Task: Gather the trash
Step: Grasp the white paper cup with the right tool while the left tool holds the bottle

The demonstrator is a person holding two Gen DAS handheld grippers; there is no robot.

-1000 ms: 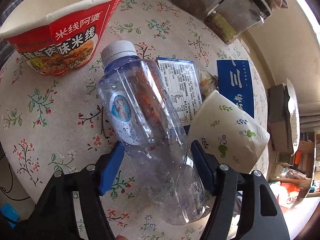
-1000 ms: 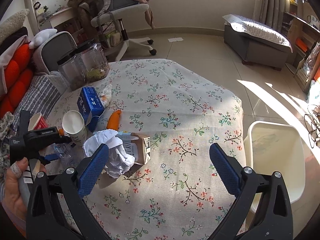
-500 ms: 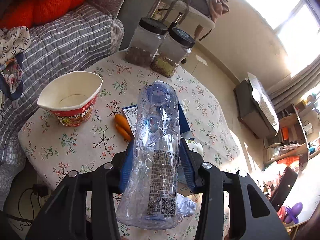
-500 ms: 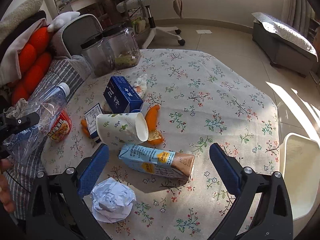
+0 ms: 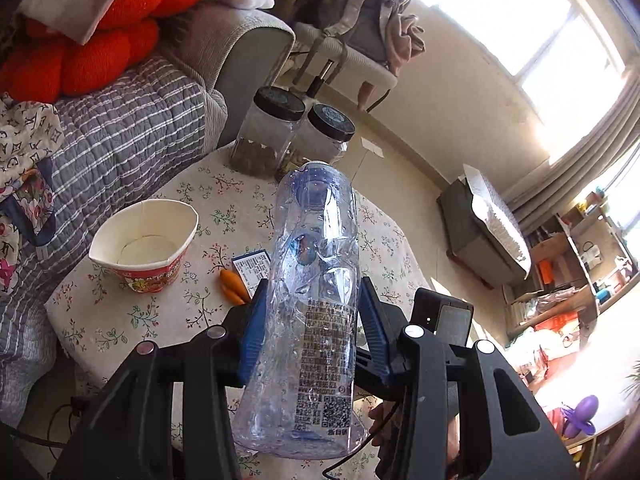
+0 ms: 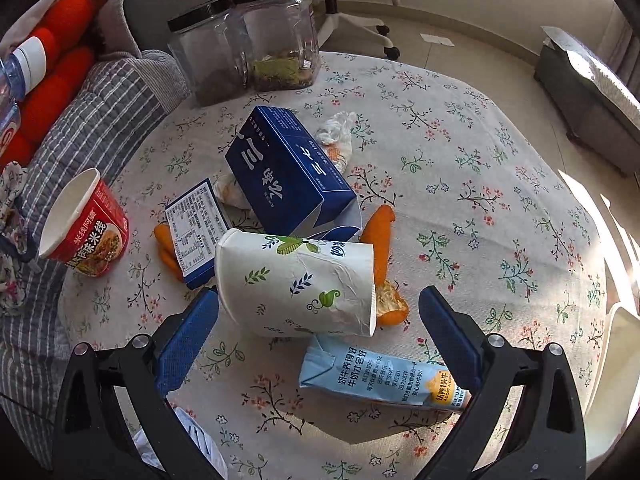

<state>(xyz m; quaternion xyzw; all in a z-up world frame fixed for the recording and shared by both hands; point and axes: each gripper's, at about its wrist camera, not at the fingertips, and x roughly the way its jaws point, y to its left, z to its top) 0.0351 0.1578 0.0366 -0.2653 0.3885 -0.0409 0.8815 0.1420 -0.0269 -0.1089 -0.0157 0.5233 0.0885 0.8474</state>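
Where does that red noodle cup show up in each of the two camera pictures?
Left wrist view: the red noodle cup stands upright left of centre, left of the clear bottle held in the left claw.
Right wrist view: the cup sits at the left edge of the table.
Shared landmark: the two black-lidded jars.

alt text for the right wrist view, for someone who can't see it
Open right tongs hover over a paper cup lying on its side on a floral tablecloth. Around the cup lie a blue carton, a light-blue carton, orange peels, a red noodle cup and two jars.
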